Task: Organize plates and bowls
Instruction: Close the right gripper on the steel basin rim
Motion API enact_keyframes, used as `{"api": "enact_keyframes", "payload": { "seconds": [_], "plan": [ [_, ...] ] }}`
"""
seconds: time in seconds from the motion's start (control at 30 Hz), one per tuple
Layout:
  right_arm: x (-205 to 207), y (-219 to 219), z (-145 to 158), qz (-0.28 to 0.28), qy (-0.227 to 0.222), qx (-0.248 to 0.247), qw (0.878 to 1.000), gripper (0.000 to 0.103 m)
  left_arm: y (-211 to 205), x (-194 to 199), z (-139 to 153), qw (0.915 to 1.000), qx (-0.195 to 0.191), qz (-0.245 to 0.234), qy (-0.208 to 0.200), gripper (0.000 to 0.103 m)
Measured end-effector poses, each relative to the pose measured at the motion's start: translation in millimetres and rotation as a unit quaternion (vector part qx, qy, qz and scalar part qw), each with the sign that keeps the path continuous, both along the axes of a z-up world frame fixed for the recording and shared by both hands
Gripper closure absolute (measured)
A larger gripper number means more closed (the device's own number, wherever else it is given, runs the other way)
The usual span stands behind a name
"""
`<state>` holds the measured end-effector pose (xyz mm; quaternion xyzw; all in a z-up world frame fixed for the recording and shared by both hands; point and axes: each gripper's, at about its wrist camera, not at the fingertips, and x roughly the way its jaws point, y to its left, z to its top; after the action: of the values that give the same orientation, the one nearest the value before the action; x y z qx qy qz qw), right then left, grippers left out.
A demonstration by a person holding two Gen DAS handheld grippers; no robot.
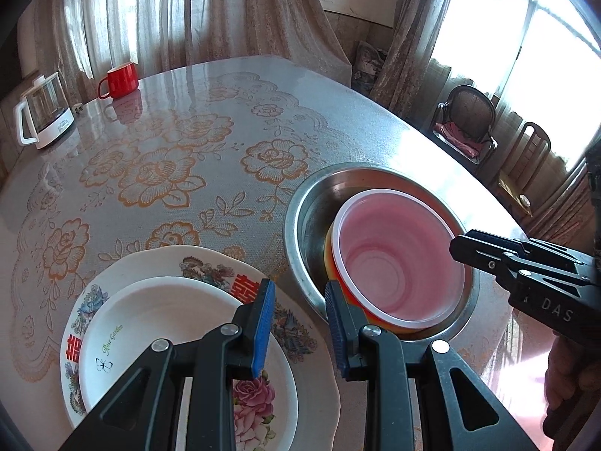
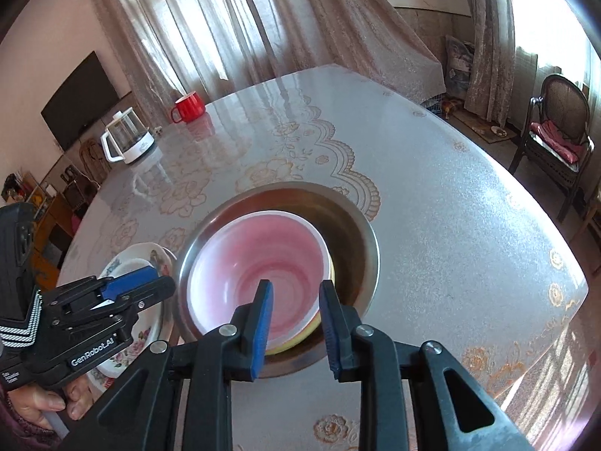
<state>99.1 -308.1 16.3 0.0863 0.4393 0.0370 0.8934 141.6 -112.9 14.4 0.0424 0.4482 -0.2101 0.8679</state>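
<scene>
A pink bowl [image 1: 398,259] with a white rim sits tilted inside a yellow bowl [image 2: 300,338], and both rest in a wide steel basin [image 1: 308,218] on the table [image 1: 188,120]. Just left of the basin, a plain white plate [image 1: 169,312] lies on a larger flowered plate [image 1: 210,263].

The right gripper [image 2: 295,323] hangs over the near rim of the pink bowl, its blue-padded fingers [image 2: 261,330] apart with nothing pressed between them. The left gripper [image 1: 298,329] hovers between the plates and the basin, one pad over the white plate and the other over the basin's near edge; its fingers also stand apart, clamping nothing.

A hand [image 2: 49,409] grips the left tool's handle. The table is covered with a glossy lace-pattern cloth. At its far side stand a red mug [image 1: 120,80] and a glass kettle [image 1: 43,112] with a white base. Beyond are curtains [image 1: 188,11], a dark wicker chair [image 2: 556,127] with a pink cushion, and a black screen [image 2: 82,97] on the wall.
</scene>
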Motion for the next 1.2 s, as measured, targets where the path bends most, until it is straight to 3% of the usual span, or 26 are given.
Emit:
{"api": "enact_keyframes", "payload": {
  "seconds": [0.23, 0.3, 0.33, 0.47, 0.6, 0.77, 0.97, 1.2],
  "plan": [
    [25, 9, -19, 0.028, 0.036, -0.071, 0.996, 0.081, -2, 9, -3, 1.0000, 0.001, -0.004, 0.005, 0.075],
    [29, 10, -23, 0.031, 0.038, -0.093, 0.994, 0.093, -5, 12, -4, 1.0000, 0.005, -0.004, 0.007, 0.075],
    [30, 10, -25, 0.030, 0.039, -0.106, 0.993, 0.093, -6, 13, -5, 0.9999, 0.009, -0.005, 0.006, 0.075],
    [40, 10, -25, 0.043, 0.034, -0.120, 0.991, 0.095, -8, 18, -8, 0.9999, 0.011, -0.005, 0.010, 0.075],
    [49, 5, -24, 0.020, 0.028, -0.128, 0.991, 0.095, -9, 21, -9, 0.9998, 0.019, -0.001, 0.005, 0.075],
    [42, -5, -18, 0.016, 0.012, -0.067, 0.998, 0.085, -9, 21, -8, 0.9999, 0.015, -0.003, 0.005, 0.075],
    [28, -10, -20, 0.025, 0.005, -0.007, 1.000, 0.085, -9, 22, -8, 0.9999, 0.010, -0.002, 0.006, 0.075],
    [4, -36, -7, -0.027, -0.035, 0.068, 0.997, 0.079, -8, 25, -8, 0.9999, 0.010, 0.001, 0.003, 0.075]
  ]
}}
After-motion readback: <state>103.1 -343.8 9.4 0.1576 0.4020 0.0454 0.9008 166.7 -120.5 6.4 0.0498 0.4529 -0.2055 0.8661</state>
